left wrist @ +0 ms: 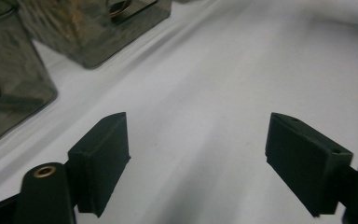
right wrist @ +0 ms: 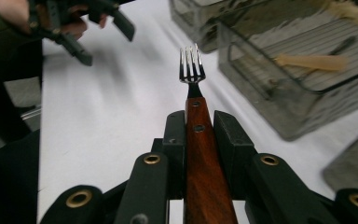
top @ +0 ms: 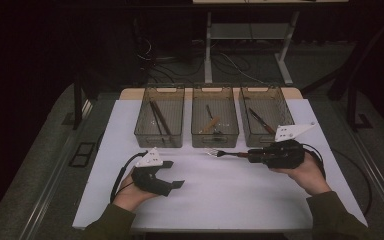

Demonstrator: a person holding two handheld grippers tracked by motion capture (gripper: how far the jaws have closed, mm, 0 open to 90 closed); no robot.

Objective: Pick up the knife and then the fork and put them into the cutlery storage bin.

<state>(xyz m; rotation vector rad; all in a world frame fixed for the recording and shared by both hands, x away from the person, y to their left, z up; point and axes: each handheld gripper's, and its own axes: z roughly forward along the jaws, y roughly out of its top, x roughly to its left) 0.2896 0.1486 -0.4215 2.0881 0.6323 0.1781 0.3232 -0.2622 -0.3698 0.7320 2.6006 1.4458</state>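
A fork [top: 225, 153] with a reddish wooden handle and steel tines is held level above the white table [top: 220, 200], tines pointing left, just in front of the middle bin [top: 215, 140]. My right gripper [top: 252, 156] is shut on its handle; in the right gripper view the fork [right wrist: 192, 70] runs straight out between the pads of that gripper [right wrist: 200, 123]. My left gripper [top: 175, 174] is at the near left of the table, open, with nothing between its jaws. In the left gripper view the same gripper [left wrist: 196, 154] has only bare white table between its pads.
Three smoky see-through bins stand in a row at the back of the table: the left bin [top: 157, 140] and the right bin [top: 260, 141] hold dark utensils, the middle one a wooden-handled piece. Beyond the table are desk legs and cables on the floor.
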